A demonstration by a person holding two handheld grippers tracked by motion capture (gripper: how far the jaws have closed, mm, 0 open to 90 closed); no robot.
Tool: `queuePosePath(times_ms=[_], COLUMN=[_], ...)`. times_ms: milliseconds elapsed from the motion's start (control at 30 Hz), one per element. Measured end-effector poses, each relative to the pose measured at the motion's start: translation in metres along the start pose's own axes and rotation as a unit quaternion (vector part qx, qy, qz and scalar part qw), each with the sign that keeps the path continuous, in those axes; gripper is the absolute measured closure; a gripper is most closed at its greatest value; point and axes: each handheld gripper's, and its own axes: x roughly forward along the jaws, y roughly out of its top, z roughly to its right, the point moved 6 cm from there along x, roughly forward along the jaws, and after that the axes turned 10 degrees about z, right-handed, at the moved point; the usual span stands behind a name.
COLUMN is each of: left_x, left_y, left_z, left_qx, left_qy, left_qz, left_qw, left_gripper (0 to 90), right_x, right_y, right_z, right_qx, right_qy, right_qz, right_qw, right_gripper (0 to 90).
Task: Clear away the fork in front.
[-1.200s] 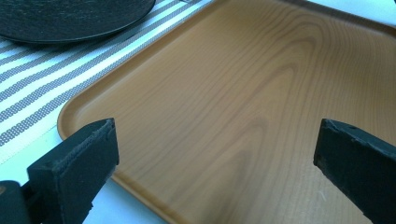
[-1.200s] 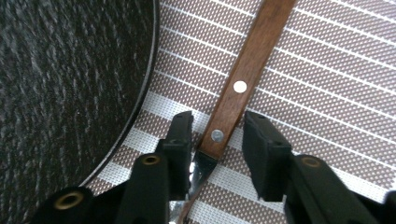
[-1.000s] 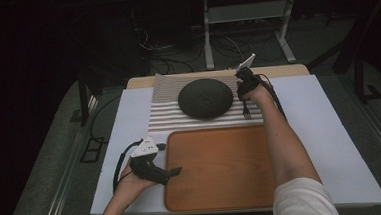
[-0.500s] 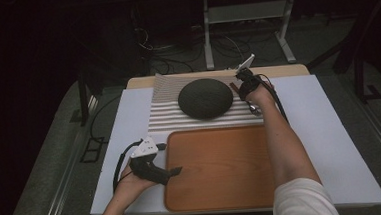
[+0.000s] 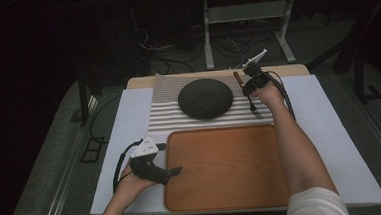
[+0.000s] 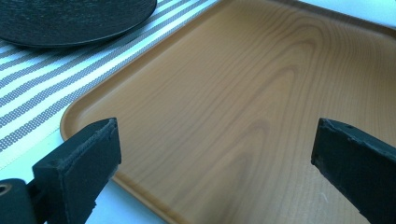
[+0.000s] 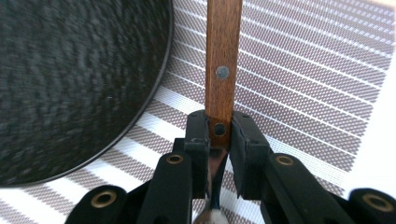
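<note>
My right gripper (image 5: 251,85) (image 7: 219,130) is shut on a wooden-handled fork (image 5: 251,106). Its pads clamp the lower end of the brown riveted handle (image 7: 223,60), and the metal end hangs toward me just above the striped placemat (image 5: 164,114). A dark round plate (image 5: 205,97) (image 7: 70,84) sits on the mat just left of that gripper. My left gripper (image 5: 175,171) (image 6: 210,154) rests at the left rim of the wooden tray (image 5: 227,165) (image 6: 261,93). Its jaws are wide open with nothing between them.
The tray lies on a white table cover (image 5: 330,129), close to the near edge. The placemat reaches the far side of the table. Beyond the table are a dark floor, cables and a metal stand (image 5: 245,14).
The right hand has risen a little and carried the fork up off the placemat. The left hand has stayed put.
</note>
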Motion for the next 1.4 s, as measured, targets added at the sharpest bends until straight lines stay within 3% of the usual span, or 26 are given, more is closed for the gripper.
queuePosePath(times_ms=[33, 367, 500, 767, 833, 900, 1100, 1233, 1400], left_x=[0.0, 0.0, 0.0, 0.0, 0.0, 0.0, -0.001, 0.0, 0.001], left_y=[0.0, 0.0, 0.0, 0.001, 0.001, 0.0, 0.0, 0.001, 0.001], left_z=[0.0, -0.001, 0.0, -0.001, -0.001, -0.002, -0.003, -0.003, -0.002], left_qx=[0.0, 0.0, 0.001, 0.0, -0.001, -0.001, -0.004, -0.004, -0.004], left_qy=[0.0, 0.003, 0.004, 0.004, 0.005, 0.007, 0.01, 0.011, 0.009], left_qz=[0.0, 0.0, 0.0, 0.002, 0.003, 0.002, 0.003, 0.003, 0.003], left_qw=[1.0, 1.0, 1.0, 1.0, 1.0, 1.0, 0.9999, 0.9999, 0.9999], left_gripper=[1.3, 1.3, 1.3, 1.3, 1.3, 1.3, 1.3, 1.3, 1.3], right_x=[-0.008, -0.047, -0.072, -0.095, -0.102, -0.104, -0.113, -0.12, -0.129], right_y=[0.001, 0.002, -0.005, -0.023, -0.033, -0.035, -0.052, -0.063, -0.073], right_z=[0.0, -0.004, -0.012, -0.022, -0.029, -0.031, -0.047, -0.058, -0.067], right_qx=[0.001, -0.002, -0.005, -0.018, -0.023, -0.025, -0.045, -0.053, -0.067], right_qy=[0.008, 0.04, 0.066, 0.1, 0.124, 0.127, 0.153, 0.184, 0.202], right_qz=[0.014, 0.065, 0.095, 0.127, 0.14, 0.141, 0.162, 0.178, 0.192], right_qw=[0.9999, 0.9971, 0.9933, 0.9867, 0.9821, 0.9815, 0.9737, 0.9652, 0.958], right_gripper=[77.5, 77.4, 77.4, 77.4, 77.4, 77.4, 77.4, 77.4, 77.4])
